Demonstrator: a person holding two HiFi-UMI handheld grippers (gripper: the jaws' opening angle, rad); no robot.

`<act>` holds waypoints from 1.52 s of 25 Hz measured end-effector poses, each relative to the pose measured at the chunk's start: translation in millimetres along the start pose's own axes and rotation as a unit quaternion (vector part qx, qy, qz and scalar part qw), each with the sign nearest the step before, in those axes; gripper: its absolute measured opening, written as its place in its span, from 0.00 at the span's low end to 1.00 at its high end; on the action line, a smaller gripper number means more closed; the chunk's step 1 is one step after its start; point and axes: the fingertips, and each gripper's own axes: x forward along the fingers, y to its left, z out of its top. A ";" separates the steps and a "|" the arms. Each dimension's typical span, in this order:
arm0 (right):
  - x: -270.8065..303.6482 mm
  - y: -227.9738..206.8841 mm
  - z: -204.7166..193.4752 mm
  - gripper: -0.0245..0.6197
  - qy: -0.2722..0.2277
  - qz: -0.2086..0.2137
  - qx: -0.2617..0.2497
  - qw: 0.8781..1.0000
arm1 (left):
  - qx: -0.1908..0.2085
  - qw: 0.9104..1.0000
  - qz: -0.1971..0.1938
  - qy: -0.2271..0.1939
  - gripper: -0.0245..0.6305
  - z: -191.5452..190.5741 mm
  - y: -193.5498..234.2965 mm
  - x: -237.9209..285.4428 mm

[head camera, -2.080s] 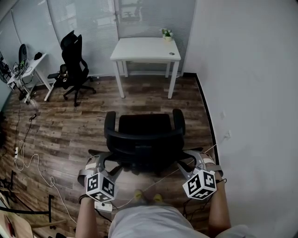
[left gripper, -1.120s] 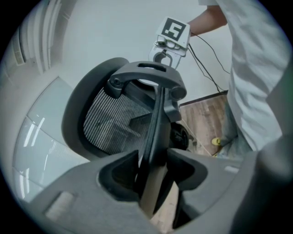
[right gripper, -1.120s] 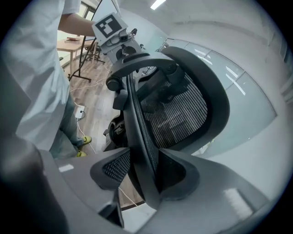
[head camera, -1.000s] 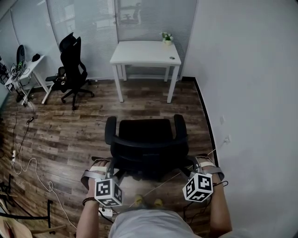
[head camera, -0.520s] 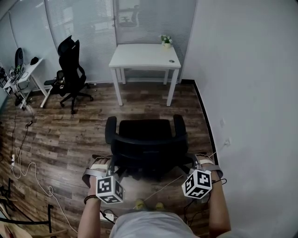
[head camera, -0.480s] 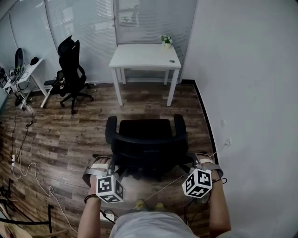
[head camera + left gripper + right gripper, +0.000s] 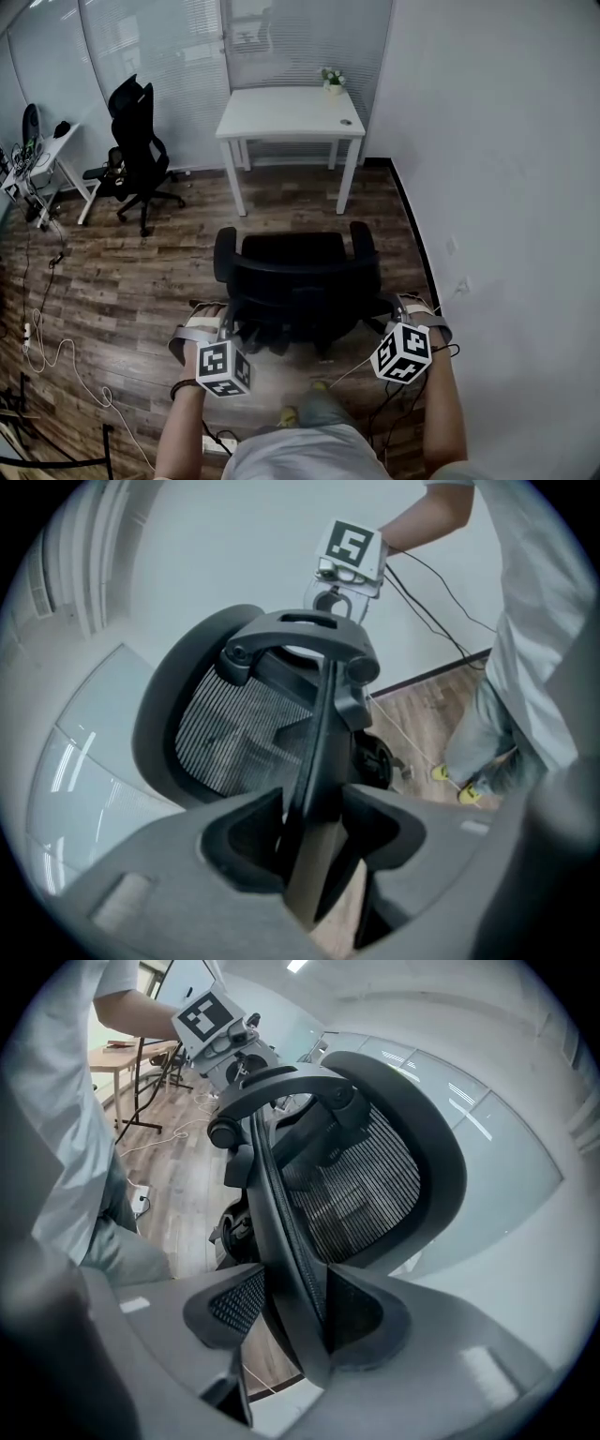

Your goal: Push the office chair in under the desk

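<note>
A small office with a wood-plank floor (image 7: 141,272), slatted blinds (image 7: 169,56) at the far end and a plain pale wall (image 7: 497,141) on the right.

The black office chair (image 7: 295,281) stands on the floor directly ahead of both tongs, its seat turned away from the person and towards the white counter (image 7: 281,108). The counter lies well beyond the tongs, with a stretch of bare floor between it and the chair.

The left tongs (image 7: 228,323) are clamped on the left rim of the mesh backrest. In the left gripper view the rim runs straight between the jaws and fills the gap. The right tongs (image 7: 386,314) hold the right rim the same way, and in the right gripper view the curved frame is pinched between the two pads. Both point downward at a slant.

Each pair of tongs carries a cube of black-and-white square markers, one on the left (image 7: 223,367) and one on the right (image 7: 403,353). These coded patterns are the only print in sight.

On the counter's far right corner sits a small potted plant (image 7: 332,80), and a small dark object (image 7: 345,121) lies near the right edge.

Far to the left of the left tongs a second black office chair (image 7: 136,141) stands by another white desk (image 7: 47,155). White cables (image 7: 47,347) trail over the floor on that side.
</note>
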 end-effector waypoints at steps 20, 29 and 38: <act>98.0 -121.3 26.5 0.35 -0.024 -0.010 -0.008 1.000 | -0.004 1.000 0.001 0.004 0.35 -35.8 127.7 97.1; 151.4 -201.8 21.6 0.35 -0.033 -0.011 -0.016 0.999 | -0.011 1.000 0.004 0.010 0.35 -36.7 199.3 160.8; 198.6 -270.9 19.6 0.35 -0.036 -0.014 -0.022 0.999 | -0.016 1.000 0.009 0.008 0.36 -39.2 261.9 215.5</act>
